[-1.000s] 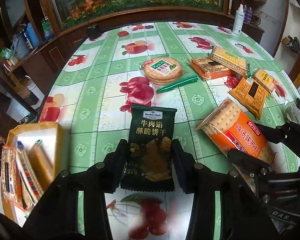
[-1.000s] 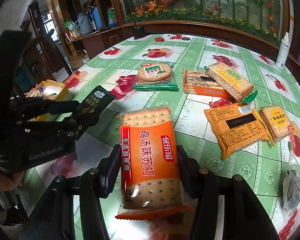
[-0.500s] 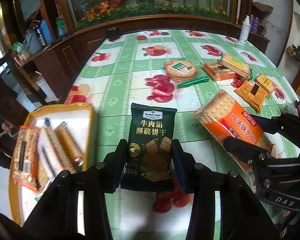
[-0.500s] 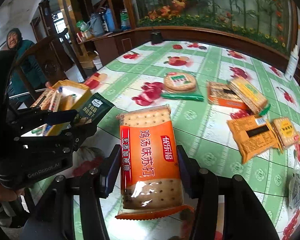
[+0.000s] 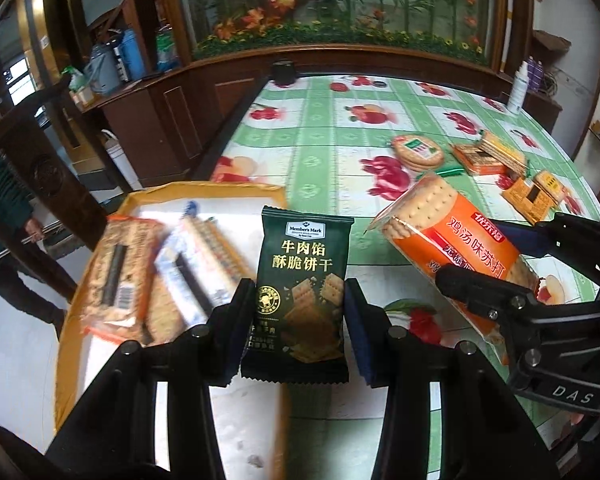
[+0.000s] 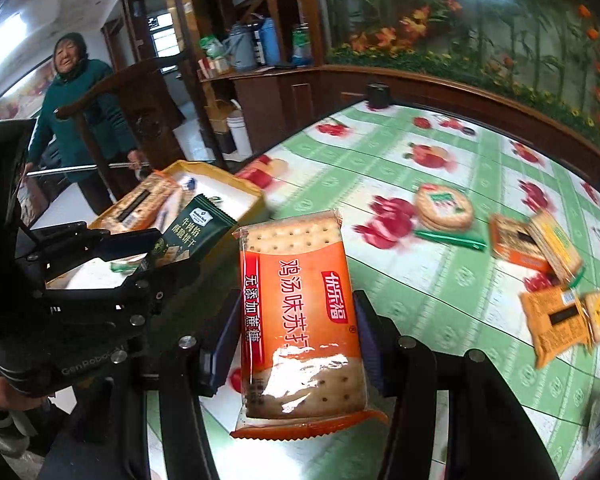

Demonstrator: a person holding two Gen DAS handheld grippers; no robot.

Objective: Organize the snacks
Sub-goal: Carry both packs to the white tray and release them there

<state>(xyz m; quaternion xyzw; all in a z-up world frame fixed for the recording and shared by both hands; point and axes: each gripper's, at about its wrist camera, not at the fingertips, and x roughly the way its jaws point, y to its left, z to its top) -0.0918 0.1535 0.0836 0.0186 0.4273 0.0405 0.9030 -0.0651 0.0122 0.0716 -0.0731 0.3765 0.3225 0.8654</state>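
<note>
My left gripper (image 5: pixel 298 312) is shut on a dark green biscuit packet (image 5: pixel 302 288), held upright above the table's near left corner. Just left of it lies the yellow box (image 5: pixel 204 192) with several snack packs inside (image 5: pixel 120 276). My right gripper (image 6: pixel 296 320) is shut on an orange soda cracker pack (image 6: pixel 300 312), which also shows at the right of the left wrist view as the orange pack (image 5: pixel 452 236). In the right wrist view the left gripper (image 6: pixel 156 252) holds the green packet (image 6: pixel 192 232) beside the yellow box (image 6: pixel 220 172).
On the green fruit-print tablecloth (image 5: pixel 332 148) lie a round cracker pack (image 5: pixel 418 150), orange wafer packs (image 5: pixel 488 156) and small orange packs (image 5: pixel 534 196). A wooden chair (image 6: pixel 120 120) and a person in a green coat (image 6: pixel 76 104) stand left of the table. A white bottle (image 5: pixel 516 88) stands at the far right.
Both grippers have moved left with their packs, away from the loose snacks. The yellow box has come from the left edge to just beside the green packet.
</note>
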